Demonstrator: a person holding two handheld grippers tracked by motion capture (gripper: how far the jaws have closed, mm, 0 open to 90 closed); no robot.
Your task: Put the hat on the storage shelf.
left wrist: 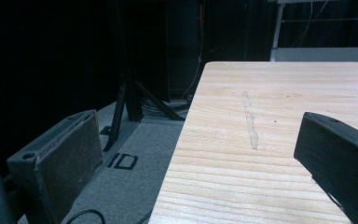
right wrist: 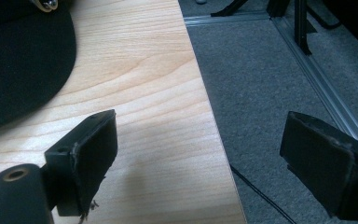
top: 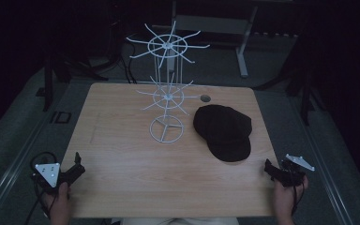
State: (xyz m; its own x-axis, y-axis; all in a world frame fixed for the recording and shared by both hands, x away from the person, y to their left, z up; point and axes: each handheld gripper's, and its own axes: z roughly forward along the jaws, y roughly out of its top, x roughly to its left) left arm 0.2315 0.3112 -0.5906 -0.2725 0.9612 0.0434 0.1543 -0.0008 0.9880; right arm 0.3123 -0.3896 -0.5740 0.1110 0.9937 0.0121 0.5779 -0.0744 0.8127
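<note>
A wooden table (top: 122, 154) fills the middle of the high view, with grey carpet (top: 23, 122) around it and darkness beyond. Near the table's centre, slightly toward 12 o'clock, stands a white wire rack (top: 168, 93): a round base ring on the wood, a thin upright post, and two tiers of spokes fanning out like wheels, the upper tier wider than the lower. Just beside the base, at about 3 o'clock from it, lies a black cap (top: 222, 129), flat on the table with its brim pointing toward 5 o'clock. A small dark hole (top: 205, 98) sits in the tabletop at 12 o'clock from the cap.

The left gripper (top: 78, 168) is at the table's 8 o'clock corner, held in the person's left hand (top: 58, 199), its grey plate facing up. In the left gripper view its jaws stand wide apart with nothing between them; one hangs over the carpet, the other over the wood, and a pale streak (left wrist: 250, 123) runs along the grain ahead.

The right gripper (top: 271, 169) is at the 4 o'clock corner, held in the right hand (top: 285, 199). In the right gripper view its jaws are likewise spread wide and empty, straddling the table edge, and the cap's brim (right wrist: 18, 60) lies on the wood toward 10 o'clock, apart from the jaws.
</note>
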